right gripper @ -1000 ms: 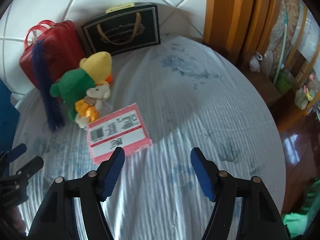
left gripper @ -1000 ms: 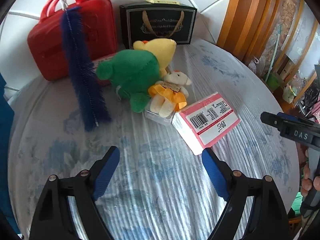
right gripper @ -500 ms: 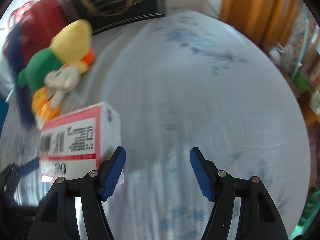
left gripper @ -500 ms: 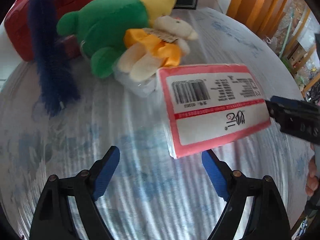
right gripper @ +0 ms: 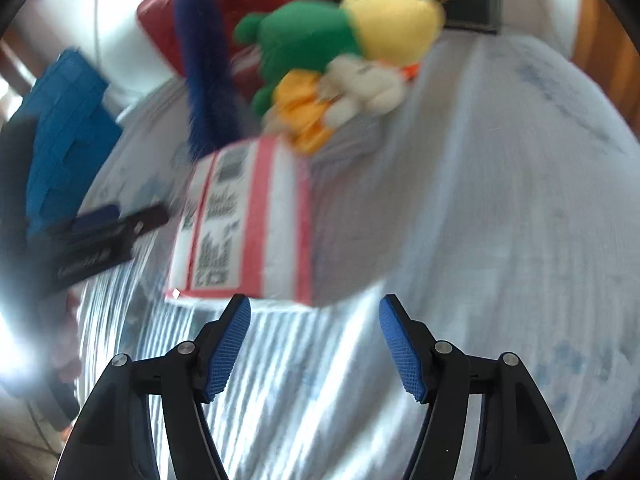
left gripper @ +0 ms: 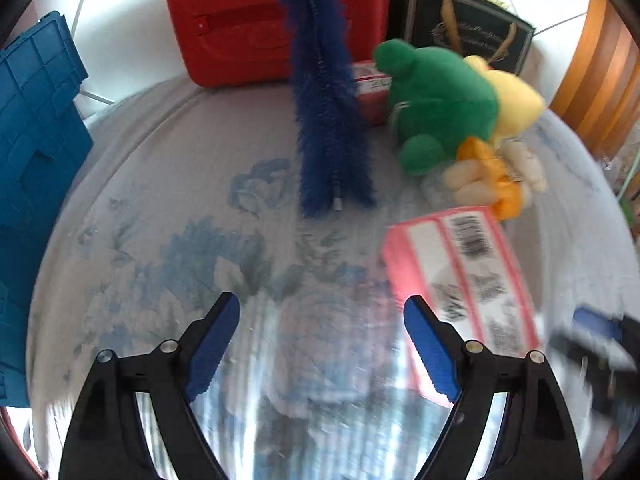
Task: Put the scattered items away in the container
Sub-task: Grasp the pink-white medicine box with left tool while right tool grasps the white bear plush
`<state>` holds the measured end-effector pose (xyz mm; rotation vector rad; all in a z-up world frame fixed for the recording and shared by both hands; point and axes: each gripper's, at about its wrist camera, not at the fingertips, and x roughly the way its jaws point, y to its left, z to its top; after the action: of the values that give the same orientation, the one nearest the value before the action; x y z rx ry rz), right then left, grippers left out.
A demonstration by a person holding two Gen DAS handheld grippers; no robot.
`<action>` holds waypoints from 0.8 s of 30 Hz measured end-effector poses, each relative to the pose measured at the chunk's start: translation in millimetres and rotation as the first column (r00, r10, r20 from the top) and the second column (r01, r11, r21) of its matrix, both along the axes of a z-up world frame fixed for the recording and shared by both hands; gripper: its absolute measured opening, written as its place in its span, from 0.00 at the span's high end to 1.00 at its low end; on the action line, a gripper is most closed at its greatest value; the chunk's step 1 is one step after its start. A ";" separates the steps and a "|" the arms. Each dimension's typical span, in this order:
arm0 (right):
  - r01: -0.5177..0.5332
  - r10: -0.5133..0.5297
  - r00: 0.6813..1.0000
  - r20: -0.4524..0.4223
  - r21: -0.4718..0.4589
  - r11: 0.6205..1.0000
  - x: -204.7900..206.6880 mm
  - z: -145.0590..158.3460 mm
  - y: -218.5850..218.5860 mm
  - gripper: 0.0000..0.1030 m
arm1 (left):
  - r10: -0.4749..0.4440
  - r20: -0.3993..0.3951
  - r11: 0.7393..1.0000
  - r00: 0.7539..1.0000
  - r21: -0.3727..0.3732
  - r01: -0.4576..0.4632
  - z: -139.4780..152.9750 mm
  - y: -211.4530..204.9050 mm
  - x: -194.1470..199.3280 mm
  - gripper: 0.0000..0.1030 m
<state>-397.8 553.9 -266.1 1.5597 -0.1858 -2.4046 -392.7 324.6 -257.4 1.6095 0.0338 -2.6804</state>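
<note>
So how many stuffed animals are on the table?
2. The big green and yellow plush lies in front of the black gift bag. The small white one in an orange dress leans against it, beside the pink box. More could be hidden behind them.

The right gripper (right gripper: 315, 334) is seen with jaws apart and nothing between them, just short of the pink-edged box (right gripper: 248, 220). Behind it — a green and yellow plush (right gripper: 320, 36), a blue brush (right gripper: 204, 80) and a blue crate (right gripper: 64, 120) are piled, all blurred.

Nothing was really readable. The pink box (left gripper: 460, 276) had a barcode and blurred print on its label, and the black bag (left gripper: 468, 38) had unreadable gold lettering.
</note>
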 end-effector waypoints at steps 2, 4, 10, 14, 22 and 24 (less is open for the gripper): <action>0.089 -0.088 0.996 -0.019 0.043 0.995 -5.5 0.1 17.9 0.35 | -0.024 -0.006 0.999 1.000 0.039 0.025 4.6 11.5 3.1 0.18; 0.106 -0.107 0.994 0.009 0.069 0.992 -12.0 -10.6 20.0 0.35 | -0.048 -0.007 0.997 0.999 0.058 0.048 6.1 20.4 5.6 0.18; -0.059 0.061 0.995 0.079 -0.018 0.998 0.1 -32.1 -12.1 0.36 | -0.083 0.028 0.994 0.996 0.068 0.081 -8.4 57.5 -8.1 0.14; 0.080 -0.083 0.995 0.055 0.065 0.995 5.0 -25.1 24.0 0.35 | -0.082 0.056 0.995 0.995 0.058 0.079 -24.4 72.7 -20.8 0.00; 0.137 -0.133 0.987 -0.095 0.037 0.990 -25.6 16.6 50.9 0.18 | -0.071 0.020 0.997 0.997 0.040 0.071 -31.6 56.0 -32.1 0.12; 0.134 -0.131 0.983 -0.130 0.012 0.991 -44.1 23.5 45.1 0.17 | -0.041 -0.048 0.999 0.998 0.021 0.042 -12.5 42.0 -34.9 0.12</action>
<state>-442.0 598.9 -242.6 1.4363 -0.2470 -2.6074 -427.6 366.5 -269.9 1.5700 0.0308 -2.7585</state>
